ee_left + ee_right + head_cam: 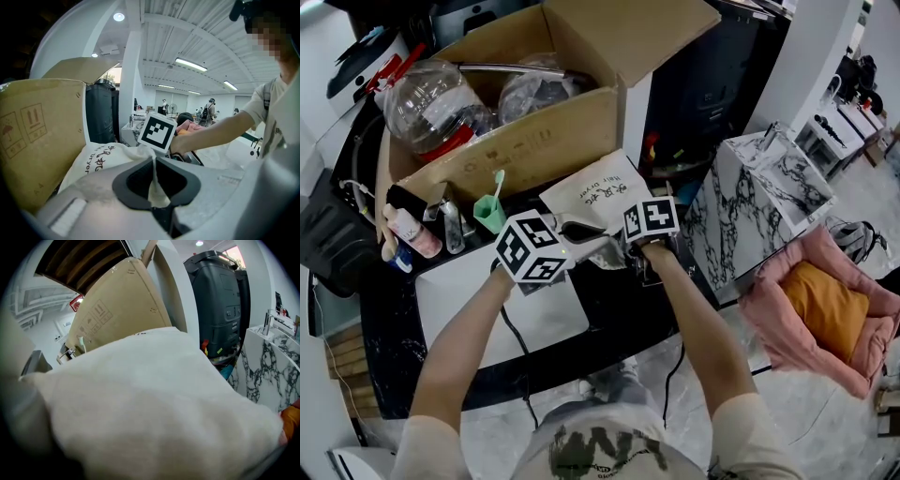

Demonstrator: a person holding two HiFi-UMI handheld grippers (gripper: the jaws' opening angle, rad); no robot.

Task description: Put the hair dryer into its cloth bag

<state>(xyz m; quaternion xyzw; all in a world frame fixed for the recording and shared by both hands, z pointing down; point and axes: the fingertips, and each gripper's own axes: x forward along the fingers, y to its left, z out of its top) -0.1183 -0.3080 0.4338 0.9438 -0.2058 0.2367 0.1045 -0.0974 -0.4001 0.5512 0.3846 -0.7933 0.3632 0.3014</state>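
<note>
The cream cloth bag (598,192) with dark lettering is held up over the black table (609,319), between my two grippers. My left gripper (592,244) is shut on the bag's edge. In the left gripper view a fold of the fabric (153,185) is pinched between its jaws. My right gripper (649,220) is at the bag's right side, and its marker cube (158,131) shows beyond the bag (91,159). The bag (154,399) fills the right gripper view and hides that gripper's jaws. I cannot make out the hair dryer itself.
An open cardboard box (516,141) with clear plastic containers stands just behind the bag. Bottles (412,230) and a green cup (490,214) sit at its left. A marble-patterned block (759,197) and a pink pet bed (825,300) lie to the right. A black cable (514,347) hangs off the table's front edge.
</note>
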